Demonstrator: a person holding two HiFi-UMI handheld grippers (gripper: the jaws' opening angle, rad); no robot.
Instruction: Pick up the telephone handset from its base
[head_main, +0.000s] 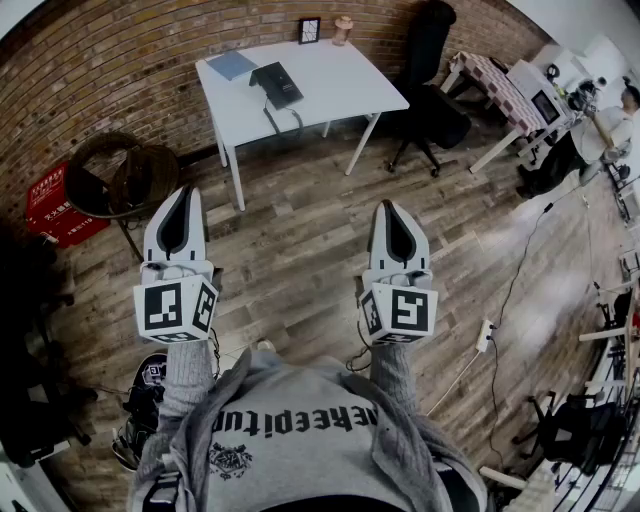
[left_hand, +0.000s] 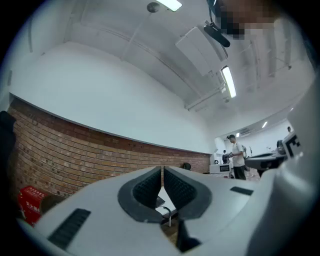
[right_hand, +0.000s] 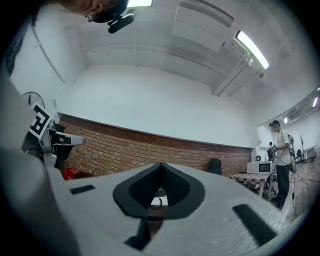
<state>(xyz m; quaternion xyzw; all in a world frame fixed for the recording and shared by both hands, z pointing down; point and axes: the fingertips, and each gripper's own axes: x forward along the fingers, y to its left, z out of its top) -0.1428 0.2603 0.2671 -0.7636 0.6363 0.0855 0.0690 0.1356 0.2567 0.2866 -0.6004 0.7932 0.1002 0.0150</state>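
Note:
The black telephone (head_main: 277, 84), its handset lying on the base and its cord hanging over the front edge, sits on a white table (head_main: 330, 90) at the far side of the room. My left gripper (head_main: 187, 191) and right gripper (head_main: 388, 206) hover side by side over the wooden floor, well short of the table, both pointing toward it. Each is shut with nothing held. In the left gripper view the pads (left_hand: 150, 187) meet at the tip of the gripper (left_hand: 162, 169). The right gripper (right_hand: 160, 165) likewise shows its jaws closed together.
A blue notebook (head_main: 232, 65), a small frame (head_main: 309, 31) and a jar (head_main: 343, 29) share the table. A black office chair (head_main: 430, 90) stands to its right, a round chair (head_main: 125, 175) and red crate (head_main: 60, 205) to its left. A power strip (head_main: 485, 335) lies on the floor.

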